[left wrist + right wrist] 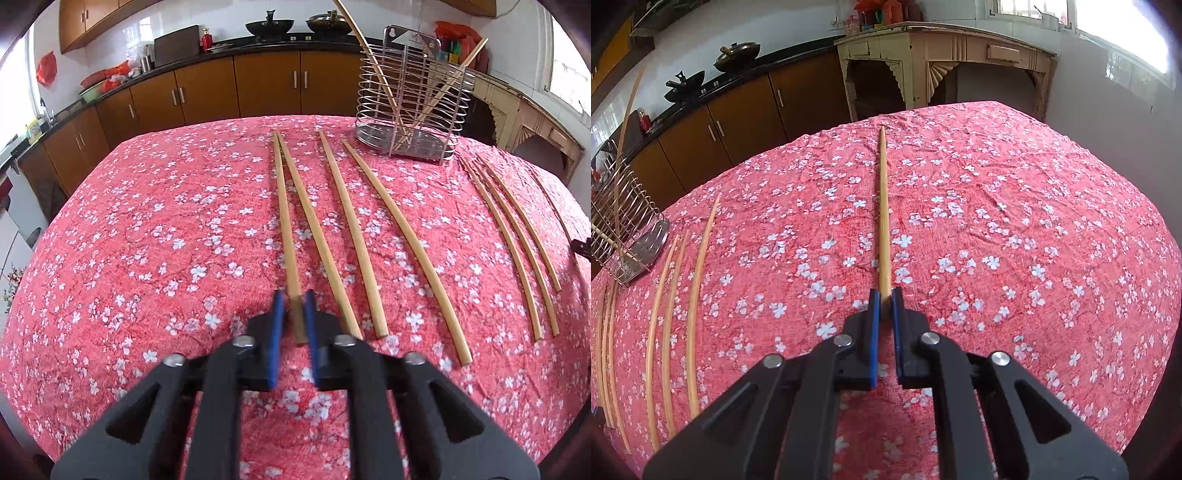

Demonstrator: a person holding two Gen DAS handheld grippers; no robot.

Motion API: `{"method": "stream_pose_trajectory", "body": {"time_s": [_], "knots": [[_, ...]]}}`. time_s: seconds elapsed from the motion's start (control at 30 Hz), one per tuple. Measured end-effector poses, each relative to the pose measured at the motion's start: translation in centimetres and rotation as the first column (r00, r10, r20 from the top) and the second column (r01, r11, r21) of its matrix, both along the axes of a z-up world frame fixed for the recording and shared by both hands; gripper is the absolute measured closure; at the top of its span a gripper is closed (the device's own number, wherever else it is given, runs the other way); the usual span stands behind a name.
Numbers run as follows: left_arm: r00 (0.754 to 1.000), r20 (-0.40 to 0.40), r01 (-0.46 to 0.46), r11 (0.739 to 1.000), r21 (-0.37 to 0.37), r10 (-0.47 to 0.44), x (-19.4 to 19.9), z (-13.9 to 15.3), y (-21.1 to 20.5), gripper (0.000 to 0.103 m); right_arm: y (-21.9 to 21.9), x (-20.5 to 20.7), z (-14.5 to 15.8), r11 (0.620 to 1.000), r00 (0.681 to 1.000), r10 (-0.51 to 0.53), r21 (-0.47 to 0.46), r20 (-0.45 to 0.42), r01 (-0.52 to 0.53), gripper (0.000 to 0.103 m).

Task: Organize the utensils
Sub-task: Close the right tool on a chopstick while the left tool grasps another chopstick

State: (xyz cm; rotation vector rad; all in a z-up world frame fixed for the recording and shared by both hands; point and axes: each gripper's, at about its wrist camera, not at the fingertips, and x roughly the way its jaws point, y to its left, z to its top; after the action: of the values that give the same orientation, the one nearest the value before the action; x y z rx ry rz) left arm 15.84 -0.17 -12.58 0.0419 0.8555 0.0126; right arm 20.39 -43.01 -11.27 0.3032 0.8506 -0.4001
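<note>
Gripping near each thick end, 1 chopstick (286, 229) is clamped by the left gripper (294, 301) and 1 more chopstick (884, 221) by the right gripper (885, 295); both should be lifted level toward the wire utensil holder (410, 110), tips lowered first.

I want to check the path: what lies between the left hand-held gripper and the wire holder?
In the left wrist view, only loose chopsticks on the tablecloth lie between the left hand-held gripper and the wire holder.

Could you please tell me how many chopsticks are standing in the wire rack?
2, both in the silver wire rack: the left-leaning wooden chopstick and the right-leaning wooden chopstick. The wires may hide others.
</note>
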Motion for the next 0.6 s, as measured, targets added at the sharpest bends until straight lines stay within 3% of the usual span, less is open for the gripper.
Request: {"method": "stream_pose_trajectory", "body": {"time_s": [0.4,0.6], "knots": [[0.999,-0.032,-0.023,1.0,-0.015,0.023,3.2,0.8,4.4,0.096,-0.1,0.0,0.0,1.0,1.0,-0.002,0.011,0.006,0.002,0.095],[0.999,-0.006,-0.048,0.999,0.006,0.048,4.8,0.5,6.3,0.096,-0.2,-0.1,0.0,1.0,1.0,-0.002,0.015,0.008,0.002,0.095]]}}
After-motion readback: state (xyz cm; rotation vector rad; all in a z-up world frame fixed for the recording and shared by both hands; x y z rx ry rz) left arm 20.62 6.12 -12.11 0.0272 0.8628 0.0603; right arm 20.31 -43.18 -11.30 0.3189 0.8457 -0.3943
